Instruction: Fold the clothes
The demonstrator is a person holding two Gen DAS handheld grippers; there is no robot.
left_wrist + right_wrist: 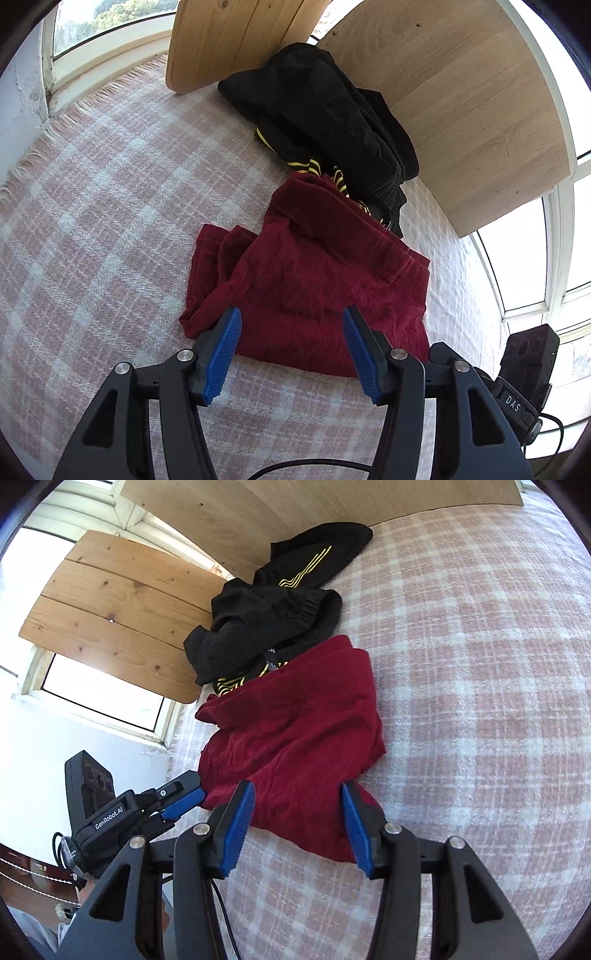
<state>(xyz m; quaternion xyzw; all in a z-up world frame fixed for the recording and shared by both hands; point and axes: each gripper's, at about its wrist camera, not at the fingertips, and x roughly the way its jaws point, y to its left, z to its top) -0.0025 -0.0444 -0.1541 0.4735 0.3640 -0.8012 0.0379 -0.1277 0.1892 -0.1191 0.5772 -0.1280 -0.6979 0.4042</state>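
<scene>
A dark red knitted garment (314,280) lies crumpled on the pink and white checked blanket (92,221). My left gripper (292,314) hangs open over the garment's near edge, with cloth showing between its blue pads but not pinched. In the right wrist view the same red garment (295,731) lies ahead, and my right gripper (297,788) stands open over its near edge, the pads clear of the fabric. The left gripper (192,799) shows there at the garment's left corner. A black garment with yellow stripes (325,110) (273,616) is heaped just beyond the red one.
Light wooden boards (461,92) (122,620) stand behind the heap, against bright windows (517,258). The blanket (480,701) spreads wide to the right of the clothes in the right wrist view, and its fringe (33,155) marks the left edge. A cable runs under the left gripper.
</scene>
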